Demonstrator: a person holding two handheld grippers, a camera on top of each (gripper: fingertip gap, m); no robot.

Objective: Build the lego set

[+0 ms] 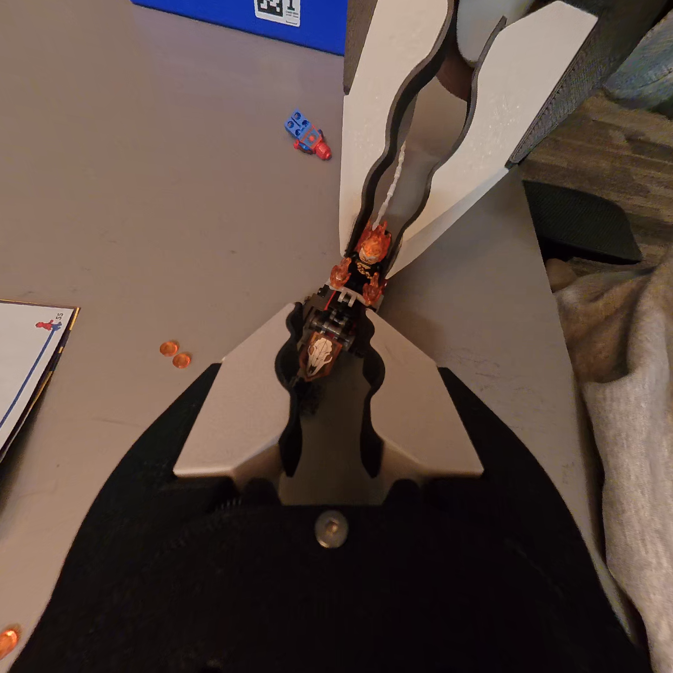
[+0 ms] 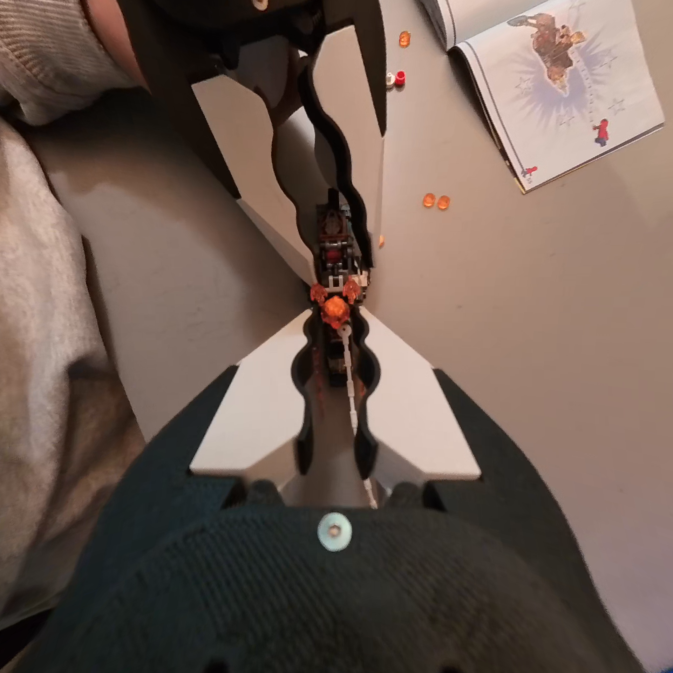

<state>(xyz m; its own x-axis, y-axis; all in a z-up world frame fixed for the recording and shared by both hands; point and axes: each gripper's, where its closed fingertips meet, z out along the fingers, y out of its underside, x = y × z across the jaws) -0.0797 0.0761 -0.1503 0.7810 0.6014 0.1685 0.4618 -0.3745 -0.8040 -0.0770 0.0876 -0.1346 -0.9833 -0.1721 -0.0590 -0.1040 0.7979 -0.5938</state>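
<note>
A dark lego motorcycle (image 1: 327,327) with a skull shield on its front (image 1: 320,355) is held off the grey table (image 1: 145,182) between both grippers. A flame-headed rider (image 1: 368,255) sits on it, and a white chain (image 1: 393,178) trails from the back. My left gripper (image 1: 333,313) is shut on the bike's front end. My right gripper (image 1: 369,260) comes in from the top and is shut on the rear by the rider. In the right wrist view, my right gripper (image 2: 337,315) grips the rear behind the flame head (image 2: 335,307), with the chain (image 2: 349,364) between its fingers. The left gripper (image 2: 340,269) faces it.
A blue and red minifigure part (image 1: 307,136) lies on the table. Two orange round studs (image 1: 174,354) lie near the open instruction booklet (image 1: 29,364); the studs (image 2: 436,201) and booklet (image 2: 568,91) also show in the right wrist view. A red stud (image 2: 400,77), a blue box (image 1: 236,22) and grey cloth (image 1: 619,400) lie around. The grippers are tip to tip, or close to it.
</note>
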